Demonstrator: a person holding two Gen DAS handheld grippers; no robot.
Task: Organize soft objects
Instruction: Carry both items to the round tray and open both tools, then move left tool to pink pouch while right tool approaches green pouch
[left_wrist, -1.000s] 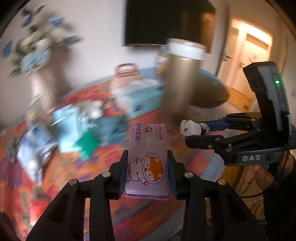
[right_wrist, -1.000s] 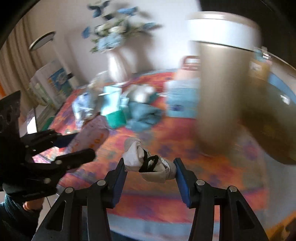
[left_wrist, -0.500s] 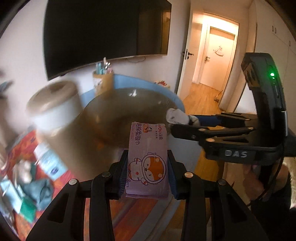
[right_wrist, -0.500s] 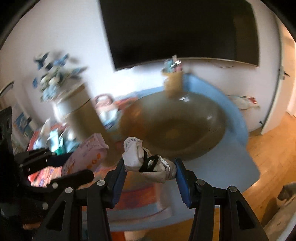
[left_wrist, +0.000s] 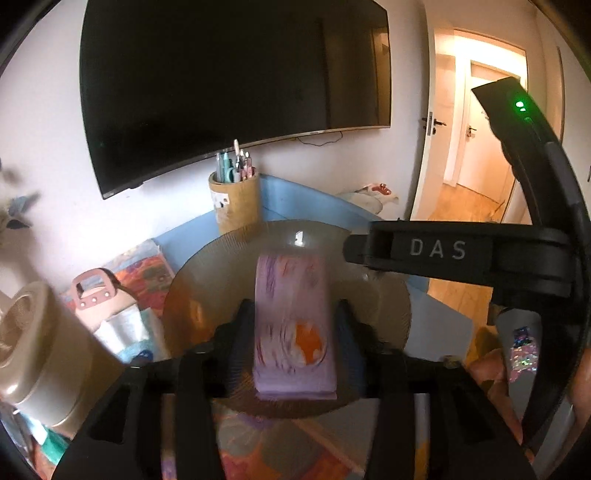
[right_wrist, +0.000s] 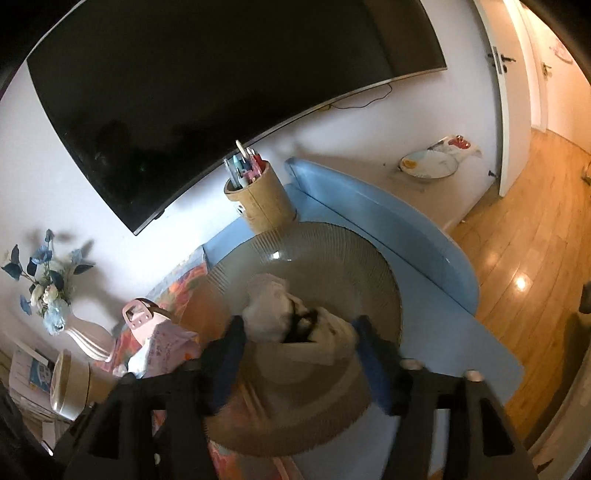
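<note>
My left gripper (left_wrist: 295, 325) is shut on a purple tissue pack (left_wrist: 293, 317) with an orange cartoon figure and holds it above a large brown glass bowl (left_wrist: 199, 295). My right gripper (right_wrist: 299, 332) is shut on a rolled white sock bundle (right_wrist: 291, 321) with a black band, held over the same bowl (right_wrist: 332, 251). The right gripper's body crosses the right side of the left wrist view (left_wrist: 461, 254). The tissue pack also shows at the left of the right wrist view (right_wrist: 166, 350).
A bamboo pen holder (right_wrist: 260, 199) stands behind the bowl on the blue table (right_wrist: 424, 258). A beige canister (left_wrist: 33, 350), a pink-handled tissue box (left_wrist: 107, 310) and a flower vase (right_wrist: 48, 295) are at the left. A television hangs above. Wood floor lies to the right.
Both grippers have swung right from the cluttered colourful cloth and moved in over the brown bowl, each still holding its item. The view now looks down into the bowl.
</note>
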